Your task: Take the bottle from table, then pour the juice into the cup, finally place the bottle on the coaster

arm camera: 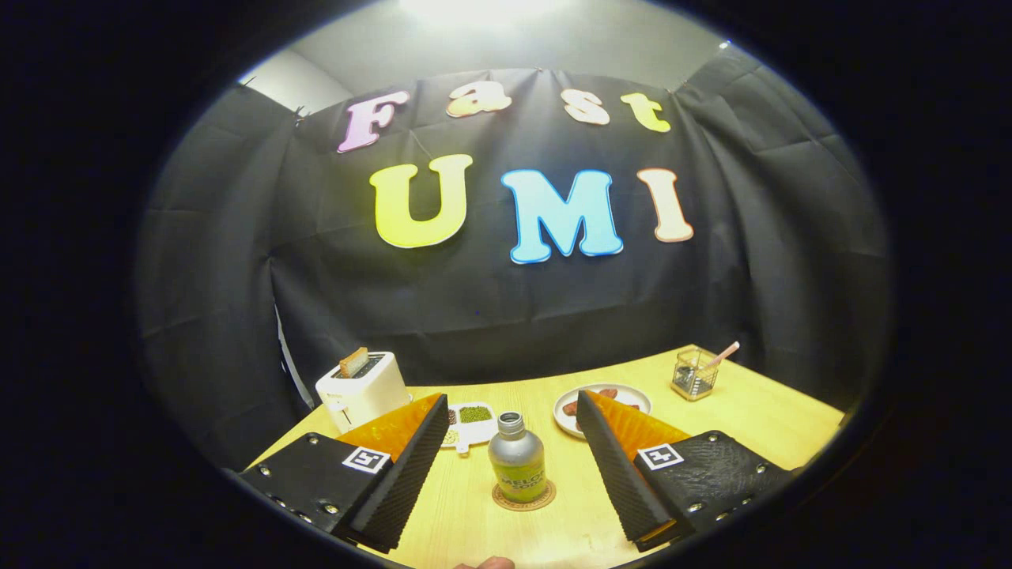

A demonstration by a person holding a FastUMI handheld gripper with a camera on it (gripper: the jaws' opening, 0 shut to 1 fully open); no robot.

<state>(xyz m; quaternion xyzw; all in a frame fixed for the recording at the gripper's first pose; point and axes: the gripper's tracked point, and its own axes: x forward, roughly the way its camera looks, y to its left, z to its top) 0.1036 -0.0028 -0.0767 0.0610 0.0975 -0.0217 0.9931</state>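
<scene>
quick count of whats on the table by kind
bottle on its coaster, between the open fingers of the hand-held gripper: 1
coaster: 1
toaster: 1
divided dish: 1
plate: 1
wire holder: 1
total: 6

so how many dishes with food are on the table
2. A white divided dish of green and brown grains sits beside the white toaster; a round white plate of reddish pieces lies behind the right finger, partly hidden. The gripper jaws stand open around the bottle.
</scene>
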